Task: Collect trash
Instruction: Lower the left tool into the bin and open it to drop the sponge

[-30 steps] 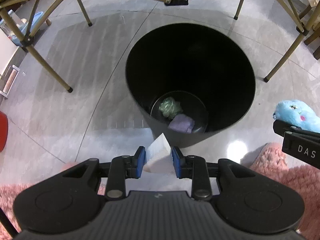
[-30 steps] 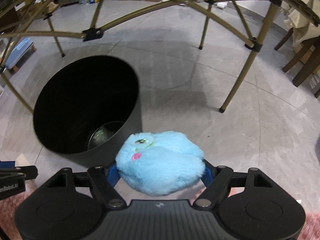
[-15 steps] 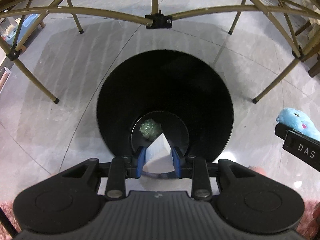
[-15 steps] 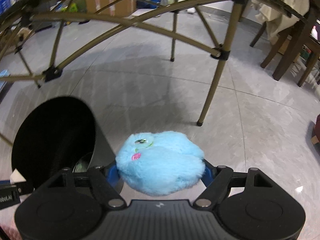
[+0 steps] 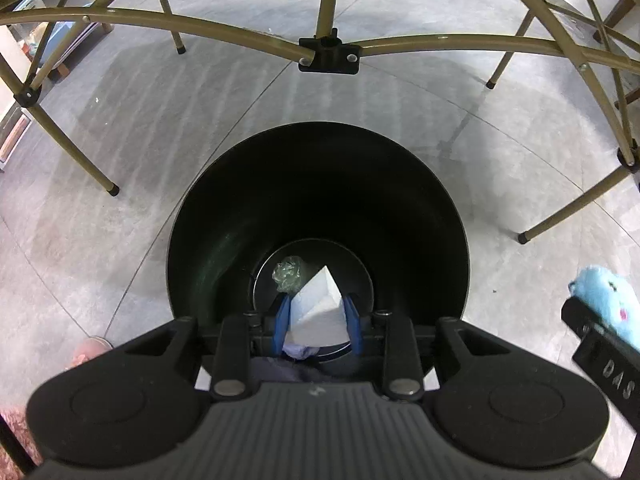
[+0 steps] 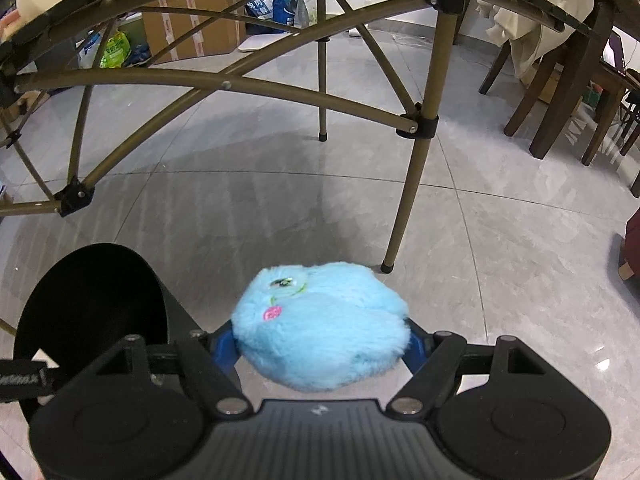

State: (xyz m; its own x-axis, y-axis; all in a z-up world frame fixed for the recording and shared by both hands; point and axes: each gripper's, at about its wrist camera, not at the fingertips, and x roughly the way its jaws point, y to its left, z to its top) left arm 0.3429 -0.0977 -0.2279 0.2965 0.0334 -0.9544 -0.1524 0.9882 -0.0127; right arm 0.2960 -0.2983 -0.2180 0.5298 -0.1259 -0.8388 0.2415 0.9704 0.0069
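Left wrist view first: the left gripper (image 5: 318, 322) hangs right over the mouth of the black trash bin (image 5: 224, 216), its blue pads pinched on a white foam chunk (image 5: 318, 312), angular and faceted, matte, with a sharp peak pointing into the bin. Down on the bin's round glossy floor sits a crumpled greenish plastic wad (image 5: 287, 274), and a lilac scrap (image 5: 298, 351) peeks out just under the foam, so by my reading at least two pieces are already collected and this one is lined up for release. The bin is a smooth, dark, tapering cylinder standing on pale polished floor tiles (image 5: 140, 152) beneath the olive metal tube frame (image 5: 200, 26) of a folding table. At the right edge, a blue plush toy (image 5: 604, 304) shows, carried by the other tool. Over to the right wrist view: the right gripper (image 6: 320, 346) has its jaws spread fairly wide and clamped on that blue plush toy (image 6: 320, 328), a fluffy, squashy, rounded lump with an embroidered eye and a pink cheek patch. It is held off to the right of the trash bin (image 6: 92, 300), whose rim sits at lower left, not above the opening. Whether the toy counts as trash I can't tell; the foam drop looks like the step in hand, with the plush yet to be dealt with.
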